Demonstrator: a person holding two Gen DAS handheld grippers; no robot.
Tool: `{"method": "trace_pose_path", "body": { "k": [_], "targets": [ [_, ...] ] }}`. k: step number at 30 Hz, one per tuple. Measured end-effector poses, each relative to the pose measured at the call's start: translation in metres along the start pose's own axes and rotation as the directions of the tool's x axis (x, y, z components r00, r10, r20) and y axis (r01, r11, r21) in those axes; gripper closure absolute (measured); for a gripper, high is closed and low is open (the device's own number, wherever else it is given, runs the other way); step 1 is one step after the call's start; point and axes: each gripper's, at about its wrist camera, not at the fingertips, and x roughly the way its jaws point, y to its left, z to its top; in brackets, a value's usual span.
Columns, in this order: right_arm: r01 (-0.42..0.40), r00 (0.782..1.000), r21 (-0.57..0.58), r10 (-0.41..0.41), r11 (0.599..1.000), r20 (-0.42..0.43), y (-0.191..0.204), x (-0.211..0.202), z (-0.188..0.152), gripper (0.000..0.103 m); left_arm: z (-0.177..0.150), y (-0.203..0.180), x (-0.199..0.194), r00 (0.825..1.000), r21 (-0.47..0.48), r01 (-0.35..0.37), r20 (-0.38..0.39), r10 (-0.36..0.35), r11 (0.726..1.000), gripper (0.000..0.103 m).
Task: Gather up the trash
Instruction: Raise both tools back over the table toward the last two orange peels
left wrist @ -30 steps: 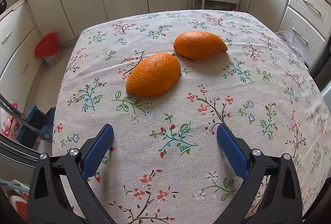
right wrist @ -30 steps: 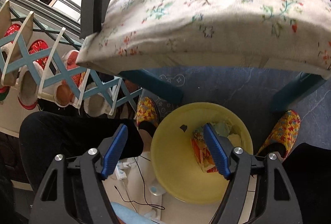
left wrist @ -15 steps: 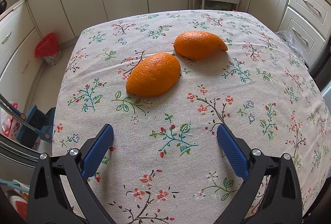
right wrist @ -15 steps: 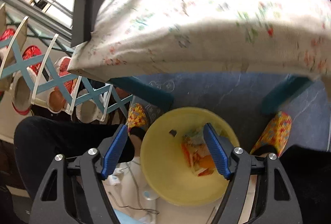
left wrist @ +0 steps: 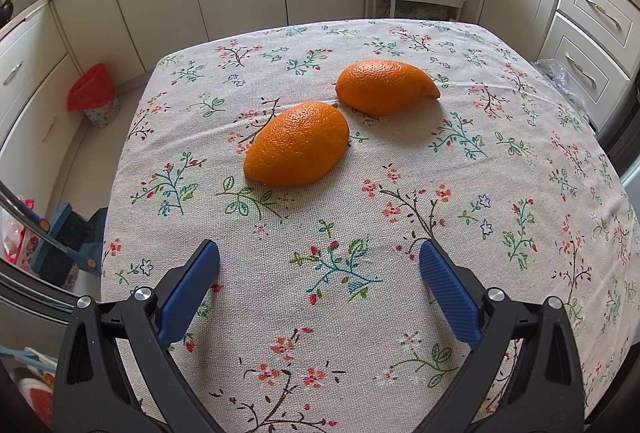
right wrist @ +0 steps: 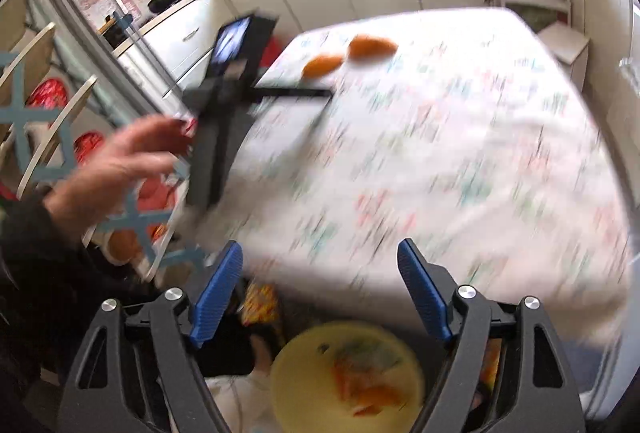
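Orange peels (left wrist: pixel 297 144) on tablecloth (left wrist: pixel 460 193), untouched; both grippers' jaws wide apart, empty.

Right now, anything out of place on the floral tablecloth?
Two domed orange peel pieces lie on the floral tablecloth, uncollected, while other scraps already sit in the yellow bin below. Nothing spilled or damaged.
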Motion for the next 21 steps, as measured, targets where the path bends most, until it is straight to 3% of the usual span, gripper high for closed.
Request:
{"method": "trace_pose_path", "body": {
  "k": [7,11,13,15,17,21],
  "targets": [
    [0.071,0.997,-0.016,-0.071,0.997,-0.001,-0.039,0.045,0.088,0.026,0.001,0.0,0.001,1.0,0.001,-0.003,-0.002,0.003,1.0,0.006],
    [0.116,0.993,-0.099,-0.114,0.988,0.026,-0.041,0.086,0.138,0.026,0.004,0.003,0.003,1.0,0.011,0.011,-0.016,-0.011,1.0,0.007],
    [0.134,0.991,-0.124,-0.131,0.983,0.031,-0.045,0.104,0.154,0.026,0.01,0.007,0.001,0.997,-0.011,0.056,-0.047,-0.056,0.998,0.008],
    [0.149,0.989,-0.147,-0.146,0.978,0.035,-0.047,0.124,0.171,0.026,0.014,0.013,-0.011,0.992,-0.027,0.123,-0.006,-0.124,0.992,0.014],
    [0.158,0.987,-0.18,-0.153,0.971,0.041,-0.05,0.144,0.186,0.026,0.021,0.017,-0.022,0.992,-0.005,0.113,0.052,-0.113,0.994,0.014],
    [0.148,0.989,-0.175,-0.144,0.973,0.035,-0.054,0.172,0.207,0.026,0.03,0.02,-0.013,0.988,-0.003,0.151,0.044,-0.151,0.988,0.014]
  ]
}}
